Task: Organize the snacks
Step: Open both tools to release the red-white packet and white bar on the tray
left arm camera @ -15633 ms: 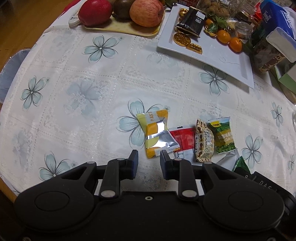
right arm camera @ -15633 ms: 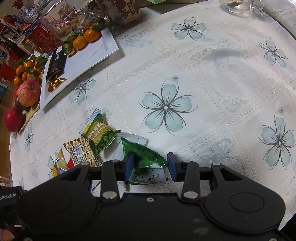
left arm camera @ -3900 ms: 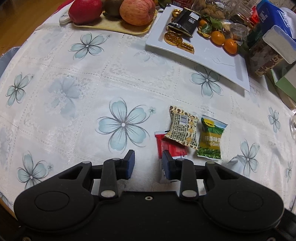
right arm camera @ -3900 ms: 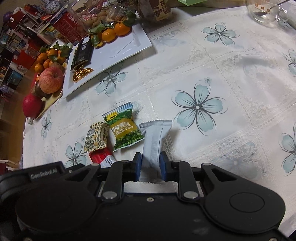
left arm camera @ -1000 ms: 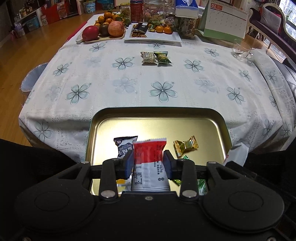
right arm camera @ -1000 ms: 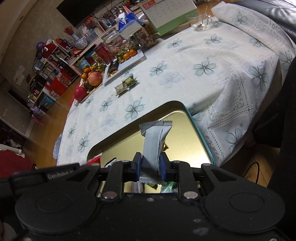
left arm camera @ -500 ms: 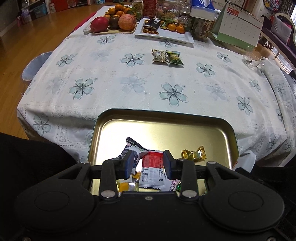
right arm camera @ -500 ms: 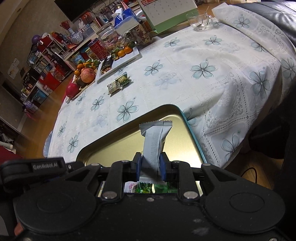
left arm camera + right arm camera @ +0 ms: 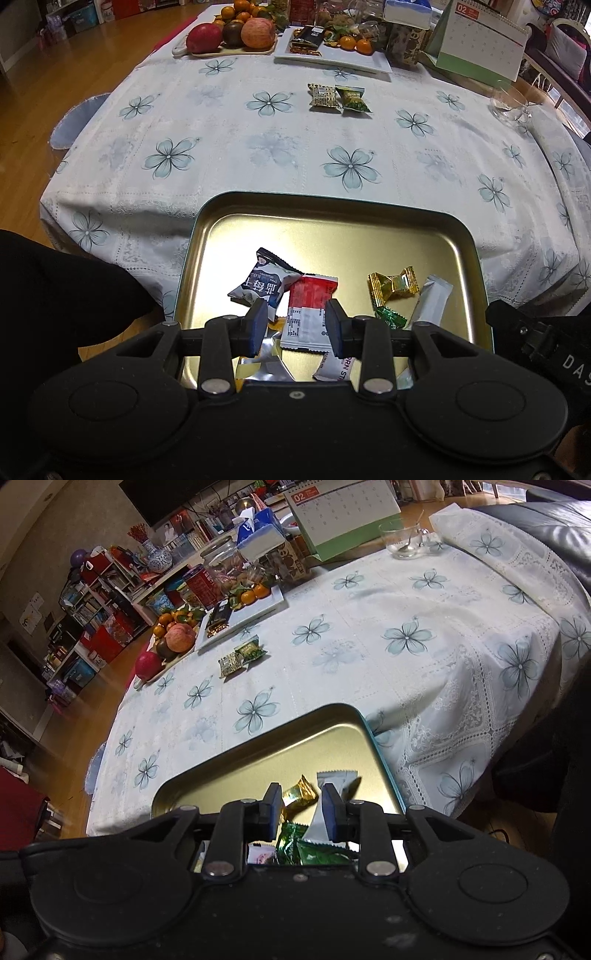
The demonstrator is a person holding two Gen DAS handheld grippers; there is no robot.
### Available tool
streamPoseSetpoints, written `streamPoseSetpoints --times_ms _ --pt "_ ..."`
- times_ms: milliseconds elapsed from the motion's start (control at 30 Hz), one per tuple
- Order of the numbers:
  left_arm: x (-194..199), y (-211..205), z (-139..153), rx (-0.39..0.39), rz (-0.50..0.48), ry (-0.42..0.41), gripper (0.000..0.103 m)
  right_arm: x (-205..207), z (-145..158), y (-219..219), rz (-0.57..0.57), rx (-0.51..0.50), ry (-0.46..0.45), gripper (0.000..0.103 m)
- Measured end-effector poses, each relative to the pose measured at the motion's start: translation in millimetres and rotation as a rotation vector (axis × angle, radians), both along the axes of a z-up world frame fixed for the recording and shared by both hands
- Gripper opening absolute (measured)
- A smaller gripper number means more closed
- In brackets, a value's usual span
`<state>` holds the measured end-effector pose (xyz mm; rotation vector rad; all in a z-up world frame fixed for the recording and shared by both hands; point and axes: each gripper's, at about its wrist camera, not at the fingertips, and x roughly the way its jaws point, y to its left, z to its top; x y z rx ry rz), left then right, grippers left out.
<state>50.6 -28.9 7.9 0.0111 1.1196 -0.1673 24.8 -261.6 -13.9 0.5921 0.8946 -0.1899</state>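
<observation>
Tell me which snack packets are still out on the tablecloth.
Two: the brown patterned packet and the green packet touching its right side. All other packets lie in the gold tray.

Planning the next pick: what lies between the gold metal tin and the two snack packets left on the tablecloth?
Only bare flowered tablecloth between the gold tin and the brown-patterned packet and green packet, clearest in the left wrist view.

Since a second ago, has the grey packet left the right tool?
Yes. The grey packet now lies in the tin, beside the gold candy, no longer upright between the open right tool.
</observation>
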Motion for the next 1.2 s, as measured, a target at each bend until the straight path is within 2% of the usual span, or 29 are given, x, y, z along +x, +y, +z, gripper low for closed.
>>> streamPoseSetpoints --times_ms 567,733,1200 --pt "1.4 -3.7 -4.9 0.047 -0.007 0.018 0.043 4.1 -5.5 11.8 0.046 0.019 0.025 0.027" --pt "8.0 -3.5 -13.2 0.082 0.005 0.06 0.043 10.9 -10.6 14.5 0.063 0.033 0.058 0.027" --pt "25.7 -4.8 -33.8 0.112 0.0 0.172 0.043 39.1 -27.5 25.3 0.163 -0.002 0.176 0.027"
